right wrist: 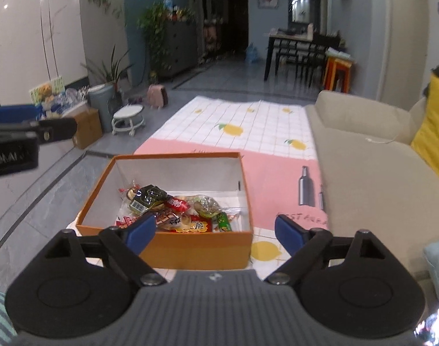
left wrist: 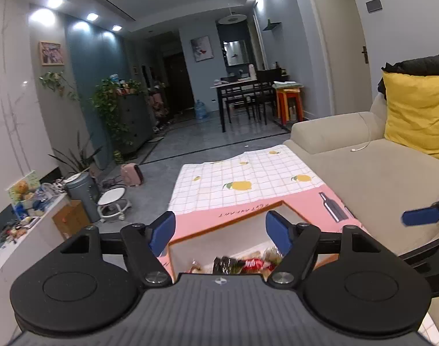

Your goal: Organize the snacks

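A cloth (right wrist: 265, 132), part white lemon check and part pink, covers the table beside a beige sofa (right wrist: 372, 173), and on it stands an open orange box (right wrist: 202, 248) with white inner walls, a heap of wrapped snacks (right wrist: 173, 210) lying on its floor toward the near side. The left gripper (left wrist: 219, 230) and the right gripper (right wrist: 213, 230) both hang above the box with jaws wide and nothing between them. With no loose packet showing on the cloth, the sorting looks nearly or wholly done.
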The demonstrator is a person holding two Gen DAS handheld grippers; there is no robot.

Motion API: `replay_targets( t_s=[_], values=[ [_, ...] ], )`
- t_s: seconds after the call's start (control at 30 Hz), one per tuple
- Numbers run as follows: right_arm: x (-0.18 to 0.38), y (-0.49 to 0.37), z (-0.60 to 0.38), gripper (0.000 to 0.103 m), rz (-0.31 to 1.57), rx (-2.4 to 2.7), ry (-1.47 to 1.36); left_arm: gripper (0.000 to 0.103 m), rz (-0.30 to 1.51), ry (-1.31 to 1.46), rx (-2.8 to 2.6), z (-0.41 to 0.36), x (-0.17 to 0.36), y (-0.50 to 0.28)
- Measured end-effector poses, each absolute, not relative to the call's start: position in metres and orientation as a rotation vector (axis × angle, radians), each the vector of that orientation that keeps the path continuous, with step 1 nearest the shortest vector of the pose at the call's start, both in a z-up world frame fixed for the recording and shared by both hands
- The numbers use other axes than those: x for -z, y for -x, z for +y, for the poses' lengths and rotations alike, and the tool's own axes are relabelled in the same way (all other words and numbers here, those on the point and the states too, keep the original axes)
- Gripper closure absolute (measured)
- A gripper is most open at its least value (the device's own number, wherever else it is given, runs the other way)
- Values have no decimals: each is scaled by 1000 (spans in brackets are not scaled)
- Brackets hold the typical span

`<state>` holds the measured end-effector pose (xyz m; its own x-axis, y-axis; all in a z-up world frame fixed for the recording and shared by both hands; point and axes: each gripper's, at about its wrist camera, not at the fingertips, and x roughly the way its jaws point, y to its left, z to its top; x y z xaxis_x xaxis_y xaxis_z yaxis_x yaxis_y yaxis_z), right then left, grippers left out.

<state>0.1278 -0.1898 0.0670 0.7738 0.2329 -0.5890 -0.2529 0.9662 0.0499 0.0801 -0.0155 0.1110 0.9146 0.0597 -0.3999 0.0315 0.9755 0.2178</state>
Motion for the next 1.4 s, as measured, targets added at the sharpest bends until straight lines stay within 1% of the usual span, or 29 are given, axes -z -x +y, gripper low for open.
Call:
replay_targets(
  t_s=[0.17, 0.4, 0.6, 0.83, 1.4],
  values=[
    [-69, -79, -195, 11, 571, -239, 25, 16, 485, -150, -33, -12, -91, -59],
    [-50, -34, -194, 11, 539, -203, 33, 16, 557, -167, -58, -11, -61, -40],
    [-27, -34, -192, 11, 590, -203, 20, 16, 669, -151, -45, -15, -37, -40],
    [-9, -44, -194, 11, 640, -179, -1, 16, 719, -172, -38, -17, -20, -43],
    [-5, -46, -187, 11, 637, -190, 29, 16, 736, -166, -36, -15, -16, -48]
  ],
)
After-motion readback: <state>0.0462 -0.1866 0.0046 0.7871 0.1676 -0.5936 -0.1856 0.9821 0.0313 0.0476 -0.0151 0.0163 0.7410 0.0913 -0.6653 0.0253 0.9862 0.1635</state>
